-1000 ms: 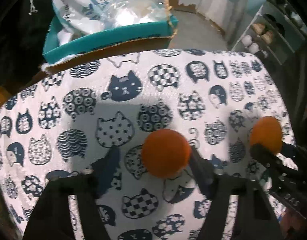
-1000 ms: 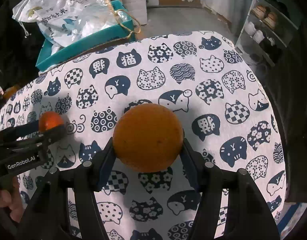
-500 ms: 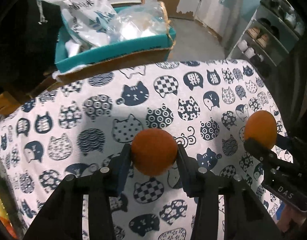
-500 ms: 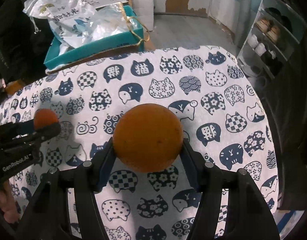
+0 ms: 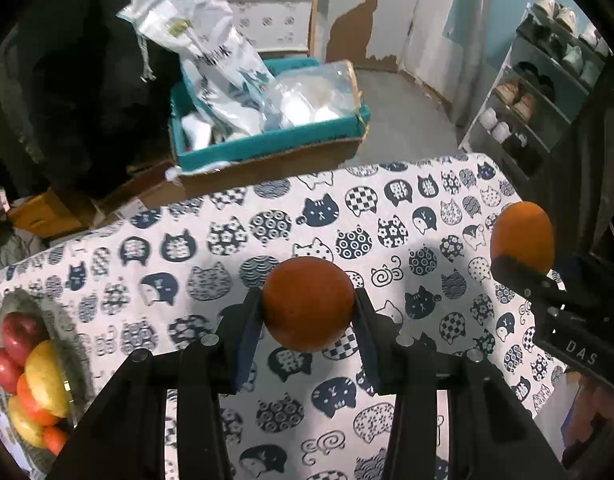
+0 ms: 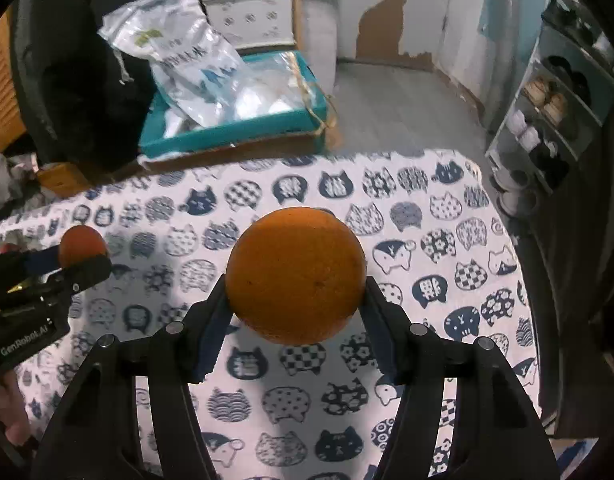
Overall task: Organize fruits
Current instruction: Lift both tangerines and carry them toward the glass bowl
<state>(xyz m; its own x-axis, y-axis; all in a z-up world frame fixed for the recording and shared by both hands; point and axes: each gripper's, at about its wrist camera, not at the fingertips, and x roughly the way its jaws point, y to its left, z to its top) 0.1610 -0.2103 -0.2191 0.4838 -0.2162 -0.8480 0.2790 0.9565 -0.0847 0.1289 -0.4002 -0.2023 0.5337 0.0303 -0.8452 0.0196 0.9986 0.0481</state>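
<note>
My left gripper [image 5: 309, 306] is shut on a small orange [image 5: 309, 304] and holds it above the cat-print tablecloth [image 5: 227, 240]. My right gripper [image 6: 296, 292] is shut on a larger orange [image 6: 296, 274], also held above the cloth. Each gripper shows in the other's view: the right one with its orange [image 5: 522, 238] at the right, the left one with its small orange [image 6: 82, 246] at the left. A grey bowl [image 5: 69, 344] at the left edge of the left wrist view holds red apples, yellow fruit and small oranges.
Behind the table stands a teal box [image 5: 267, 142] with plastic bags [image 5: 211, 56] in it, on cardboard. A shoe rack [image 5: 539, 92] stands at the right. The table's far edge and right edge are in view. A dark garment hangs at the back left.
The left gripper closed on the small orange and lifted it. Both grippers have risen and pulled back with their oranges; the fruit bowl has come into the left wrist view.
</note>
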